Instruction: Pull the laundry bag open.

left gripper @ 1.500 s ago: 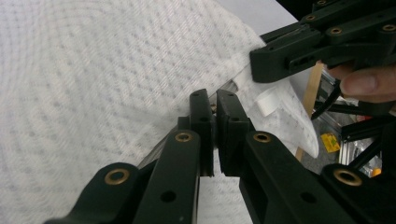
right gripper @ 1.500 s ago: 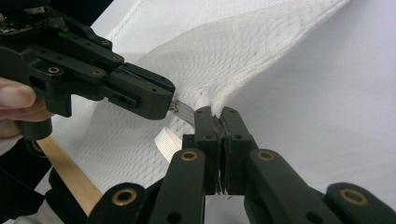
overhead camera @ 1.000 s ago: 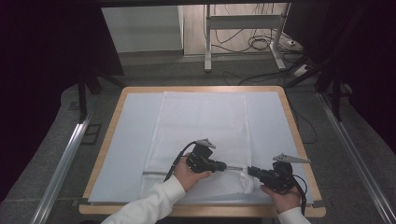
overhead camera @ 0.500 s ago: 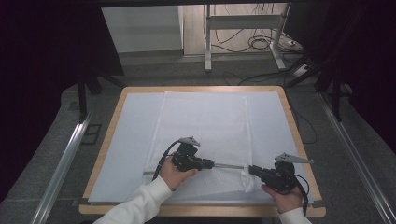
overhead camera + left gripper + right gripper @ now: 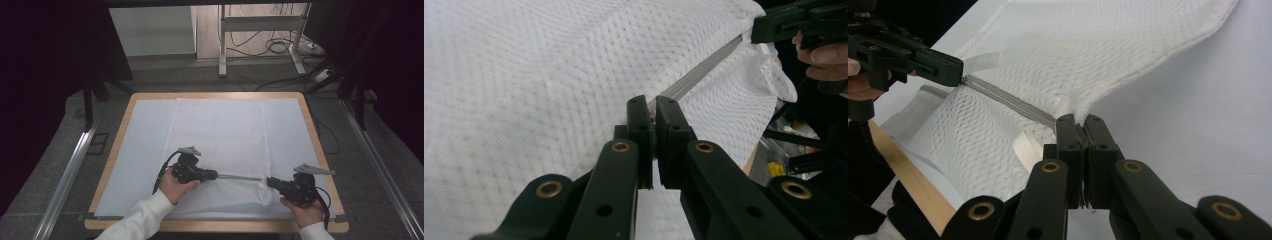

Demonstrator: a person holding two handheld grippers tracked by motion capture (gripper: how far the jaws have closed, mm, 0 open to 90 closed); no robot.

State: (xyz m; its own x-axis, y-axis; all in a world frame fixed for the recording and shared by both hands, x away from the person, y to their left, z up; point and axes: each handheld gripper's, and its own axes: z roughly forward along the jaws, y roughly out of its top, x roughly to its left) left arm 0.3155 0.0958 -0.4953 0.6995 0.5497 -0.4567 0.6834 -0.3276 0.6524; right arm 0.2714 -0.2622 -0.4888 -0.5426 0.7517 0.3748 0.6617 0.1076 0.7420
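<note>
Zipper [image 5: 239, 177] taut btwn both grippers, slider hidden in left gripper [image 5: 214, 175] jaws

the mesh bag [image 5: 220, 145] is white open-weave cloth with a grey zipper [image 5: 240, 177]; the table [image 5: 316, 131] has a pale wood rim; the fingers [image 5: 644, 117] are matt black plastic.

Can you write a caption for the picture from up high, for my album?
Two hand-held grippers, left and right, pinch a white mesh bag and its grey zipper.
</note>
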